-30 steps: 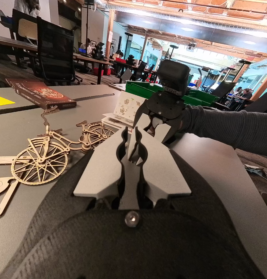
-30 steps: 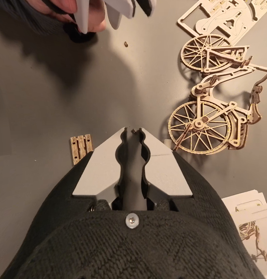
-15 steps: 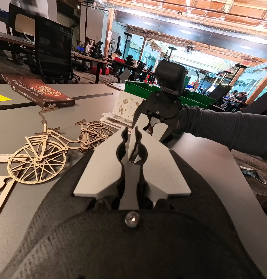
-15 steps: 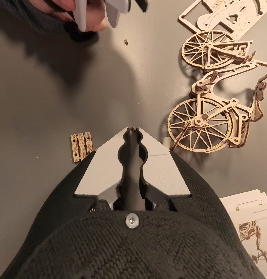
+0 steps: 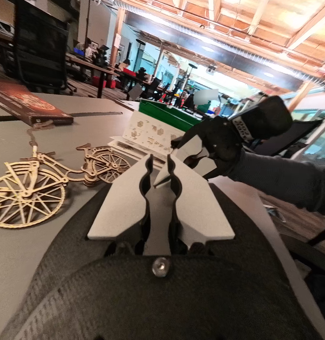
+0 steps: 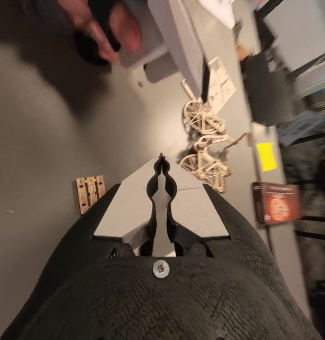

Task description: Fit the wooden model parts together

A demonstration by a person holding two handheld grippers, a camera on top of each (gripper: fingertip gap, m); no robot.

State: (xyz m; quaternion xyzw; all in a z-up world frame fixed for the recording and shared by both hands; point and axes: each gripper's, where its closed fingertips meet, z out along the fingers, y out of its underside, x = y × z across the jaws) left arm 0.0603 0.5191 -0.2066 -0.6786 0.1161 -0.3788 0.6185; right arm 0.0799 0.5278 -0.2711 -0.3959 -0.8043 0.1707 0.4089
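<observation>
Assembly looks well advanced: the wooden bicycle lies on its side on the grey counter, with both spoked wheels, frame, saddle and handlebar already joined. What is left, as far as I can judge, are small add-ons. A slatted wooden panel lies loose on the counter just beside the right gripper, well apart from the bicycle, and a tiny loose bit sits farther out. The right gripper's fingers are pressed nearly together at the tips and seem to pinch a very small dark piece there, though blur keeps me from saying what it is. The left gripper has its fingers spread, with nothing between them that I can make out; it hovers above the counter, facing the right gripper. An instruction sheet lies beyond the bicycle, the dark kit box lies at the counter's far side, and a cut-out parts sheet sits past the wheels. Fitting the pinched piece and the slatted panel likely remains.
</observation>
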